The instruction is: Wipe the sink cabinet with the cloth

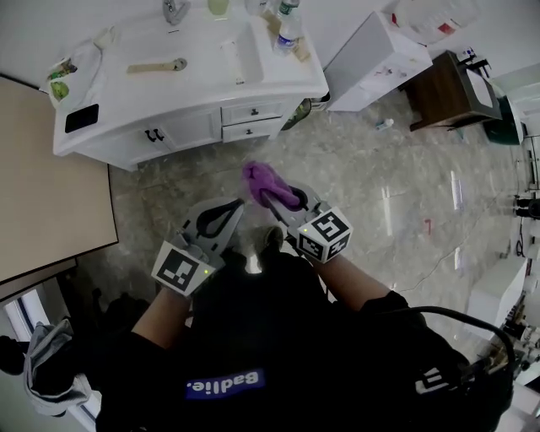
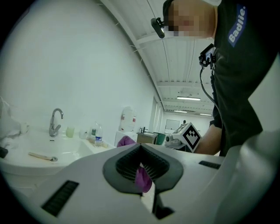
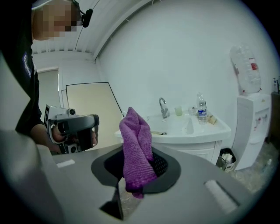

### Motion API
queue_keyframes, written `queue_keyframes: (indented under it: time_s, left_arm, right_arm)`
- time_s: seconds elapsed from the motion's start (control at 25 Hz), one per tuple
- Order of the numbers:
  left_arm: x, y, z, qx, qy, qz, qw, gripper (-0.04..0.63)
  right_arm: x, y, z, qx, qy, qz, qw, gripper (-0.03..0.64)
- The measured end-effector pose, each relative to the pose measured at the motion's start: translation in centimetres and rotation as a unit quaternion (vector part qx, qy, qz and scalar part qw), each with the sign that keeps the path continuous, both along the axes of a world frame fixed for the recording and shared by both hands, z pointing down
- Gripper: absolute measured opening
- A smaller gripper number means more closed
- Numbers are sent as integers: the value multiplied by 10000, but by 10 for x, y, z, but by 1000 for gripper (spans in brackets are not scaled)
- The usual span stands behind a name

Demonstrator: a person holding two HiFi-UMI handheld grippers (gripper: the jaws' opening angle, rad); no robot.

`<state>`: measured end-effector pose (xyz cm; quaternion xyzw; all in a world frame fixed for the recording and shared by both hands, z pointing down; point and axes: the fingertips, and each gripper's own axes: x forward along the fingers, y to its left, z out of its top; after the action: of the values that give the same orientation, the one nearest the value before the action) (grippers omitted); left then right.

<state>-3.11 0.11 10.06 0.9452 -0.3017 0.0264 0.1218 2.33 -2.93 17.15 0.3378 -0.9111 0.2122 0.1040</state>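
The white sink cabinet (image 1: 190, 126) stands ahead of me, with a basin, drawers and doors; it also shows in the right gripper view (image 3: 199, 146). A purple cloth (image 1: 266, 181) sticks up from my right gripper (image 1: 272, 201), which is shut on it over the marble floor, well short of the cabinet. In the right gripper view the cloth (image 3: 136, 148) stands folded between the dark pads. My left gripper (image 1: 237, 205) hovers just left of it, jaws shut. A small purple bit (image 2: 143, 178) shows between its pads; I cannot tell what it is.
On the counter lie a wooden brush (image 1: 157, 65), a black phone (image 1: 82, 118) and a water bottle (image 1: 289, 32) by the tap (image 1: 175, 10). A white water dispenser (image 1: 375, 57) and a brown table (image 1: 440, 89) stand to the right, a tan panel (image 1: 46, 186) to the left.
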Motion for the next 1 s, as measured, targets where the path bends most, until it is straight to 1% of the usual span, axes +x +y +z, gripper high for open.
queue_keyframes:
  time_s: [0.12,0.24,0.36,0.48,0.6,0.68,0.76,0.84,1.0]
  left_arm:
    - [4,-19,20,66,-21,-174,9998,-5]
    - [12,-41,54,82,-49,-340,9994,-5]
    - [20,-61,97,48,-11,-446,9990,-5]
    - [24,-83,143,-5,-5,-551,9985,-5]
    - [23,-104,185,-38,-48,-681,9977,-5]
    - [23,-114,214,-108,-111,-736,9972,-5]
    - [23,-125,240,-104,-151,-736,9971,-5]
    - [24,-132,264,-7,-162,-672,9976,-5]
    - [27,-141,318,155,-282,-510,9982,-5]
  right_arm:
    - [4,-19,26,-6,10,-85,10000,74]
    - [10,-44,63,46,53,-155,9999,74]
    - [14,-70,106,142,108,-187,9997,74]
    - [14,-96,147,251,64,-157,9995,74]
    - [11,-118,182,481,38,-169,9987,74]
    - [12,-128,204,553,15,-124,9984,74]
    - [14,-139,224,622,-19,-48,9980,74]
    - [17,-148,241,735,-3,-9,9973,74]
    - [18,-163,274,1021,188,-47,9946,74]
